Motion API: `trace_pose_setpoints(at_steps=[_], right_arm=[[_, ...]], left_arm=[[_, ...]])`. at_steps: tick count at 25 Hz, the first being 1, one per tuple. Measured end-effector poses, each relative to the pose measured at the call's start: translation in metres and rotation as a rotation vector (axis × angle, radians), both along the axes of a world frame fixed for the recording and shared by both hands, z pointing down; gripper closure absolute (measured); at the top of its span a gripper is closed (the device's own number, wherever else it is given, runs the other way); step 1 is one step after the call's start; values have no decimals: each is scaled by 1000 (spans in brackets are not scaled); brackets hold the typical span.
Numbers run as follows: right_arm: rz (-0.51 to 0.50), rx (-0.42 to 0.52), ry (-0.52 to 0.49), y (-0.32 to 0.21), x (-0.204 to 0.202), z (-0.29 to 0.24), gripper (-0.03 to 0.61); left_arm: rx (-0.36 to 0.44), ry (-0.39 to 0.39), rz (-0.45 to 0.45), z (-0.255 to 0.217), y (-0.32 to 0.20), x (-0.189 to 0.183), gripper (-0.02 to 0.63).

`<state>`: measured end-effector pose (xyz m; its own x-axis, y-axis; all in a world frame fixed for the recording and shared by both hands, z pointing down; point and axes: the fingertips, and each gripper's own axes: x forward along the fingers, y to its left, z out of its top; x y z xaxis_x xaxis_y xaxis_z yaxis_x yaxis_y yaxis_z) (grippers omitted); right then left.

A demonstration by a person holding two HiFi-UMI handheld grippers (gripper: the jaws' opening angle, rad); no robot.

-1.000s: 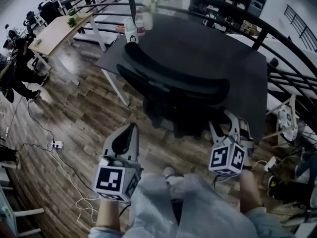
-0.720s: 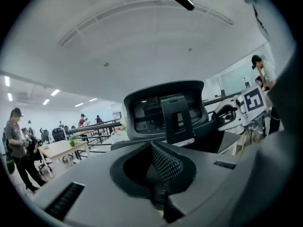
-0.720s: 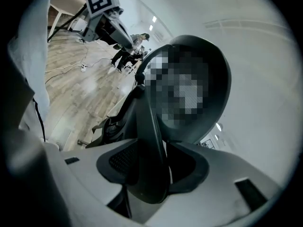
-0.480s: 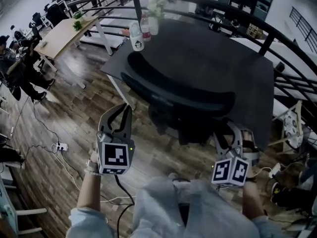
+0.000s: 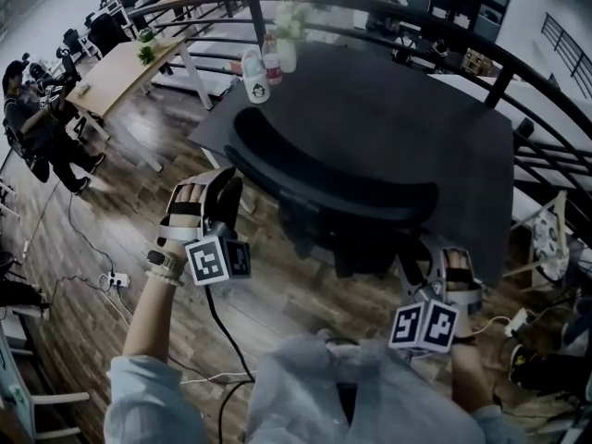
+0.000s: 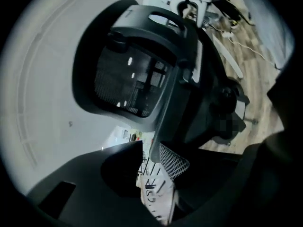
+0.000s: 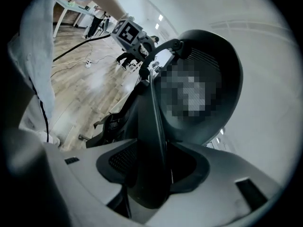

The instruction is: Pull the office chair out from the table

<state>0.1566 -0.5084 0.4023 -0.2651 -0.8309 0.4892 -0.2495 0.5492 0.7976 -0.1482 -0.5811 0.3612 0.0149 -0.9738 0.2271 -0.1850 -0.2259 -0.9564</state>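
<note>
Left gripper [image 5: 227, 191] has its jaws apart, and I see the edge of the office chair [image 5: 333, 169] back sitting in the gap. My right gripper [image 5: 442, 265] is squeezed tight on the other side of the chair back. The office chair is tucked in under the black table [image 5: 407, 109], near some bottles [image 5: 262, 70].

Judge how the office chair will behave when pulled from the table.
The office chair probably glides easily on the smooth wood floor. Its mesh edge, inside the open left claw, may flex slightly. Its solid spine, clamped in the right claw, looks stiff.
</note>
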Motion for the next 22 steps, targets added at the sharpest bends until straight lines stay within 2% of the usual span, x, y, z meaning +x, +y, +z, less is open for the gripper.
trace_pose_setpoints(at_steps=[4,10,14,16,22], right_arm=[[-6,-4,1,-1,-2,2,376],[8,-14,-6,0,-1,5,376],[28,-5,7,-2,0,8,376],[36,8,17,-2,0,7,382],[64,0,44,-2,0,6,387]], left_arm=[[-60,-192,4,17,-11,-7,440],[-102,-358,-12,30,-34,-8,388],[-163,-412,-10,44,-47,-3,385],[-164,-431,-20,48,-51,-2,413],[-154,-425,-12,51,-48,-3,414]])
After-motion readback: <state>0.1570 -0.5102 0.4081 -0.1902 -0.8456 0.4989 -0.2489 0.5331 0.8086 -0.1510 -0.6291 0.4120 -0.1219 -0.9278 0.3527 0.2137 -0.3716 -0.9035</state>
